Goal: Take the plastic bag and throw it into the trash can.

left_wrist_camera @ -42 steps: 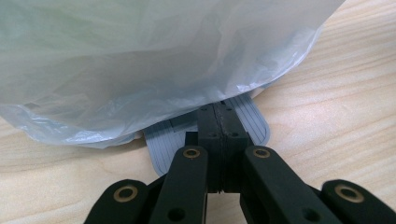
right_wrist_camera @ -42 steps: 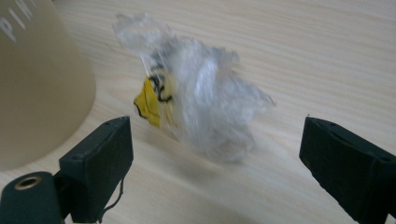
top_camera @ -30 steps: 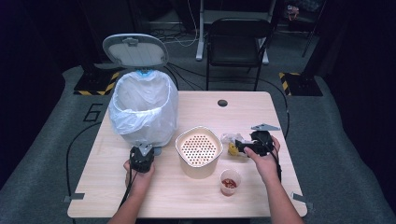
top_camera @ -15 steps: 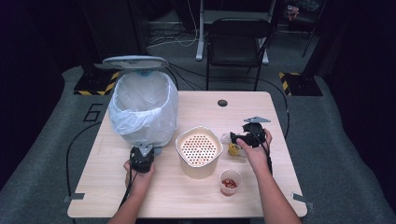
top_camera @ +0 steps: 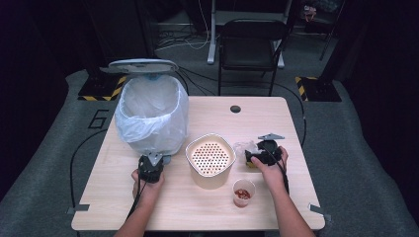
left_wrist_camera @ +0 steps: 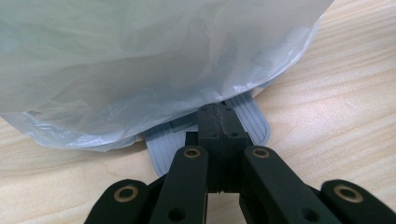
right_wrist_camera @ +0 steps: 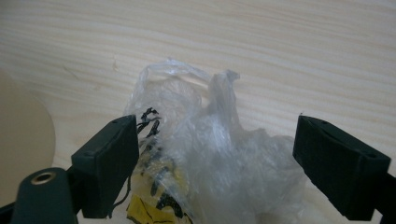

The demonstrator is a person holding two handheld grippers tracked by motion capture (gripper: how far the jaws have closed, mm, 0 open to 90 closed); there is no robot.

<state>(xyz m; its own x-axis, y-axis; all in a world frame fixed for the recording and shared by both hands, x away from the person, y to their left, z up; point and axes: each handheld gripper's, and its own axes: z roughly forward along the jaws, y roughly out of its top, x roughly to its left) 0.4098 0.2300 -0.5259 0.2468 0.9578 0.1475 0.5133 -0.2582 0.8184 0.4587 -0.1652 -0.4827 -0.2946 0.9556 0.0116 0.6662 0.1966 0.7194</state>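
Note:
A white pedal bin (top_camera: 150, 118) lined with a pale plastic bag stands at the table's left, its grey lid (top_camera: 138, 65) held nearly level above the rim. My left gripper (top_camera: 150, 165) is shut, and its tips (left_wrist_camera: 217, 114) rest on the bin's ribbed grey pedal (left_wrist_camera: 252, 119). At the right, my right gripper (top_camera: 254, 157) is open and low over a crumpled clear plastic wrapper (right_wrist_camera: 219, 135) with yellow and black print. Its jaws stand one on each side of the wrapper (top_camera: 243, 148), with a small gap at the right jaw.
A beige pot (top_camera: 210, 177) with a perforated insert stands mid-table between my hands. A small clear cup (top_camera: 243, 192) with reddish bits sits near the front edge. A round cable hole (top_camera: 235, 108) is at the back, and a black chair (top_camera: 249, 39) stands beyond the table.
The right hand has shifted a little left and sunk onto the wrapper. The bin lid has swung down from upright to nearly level. The left hand has stayed put.

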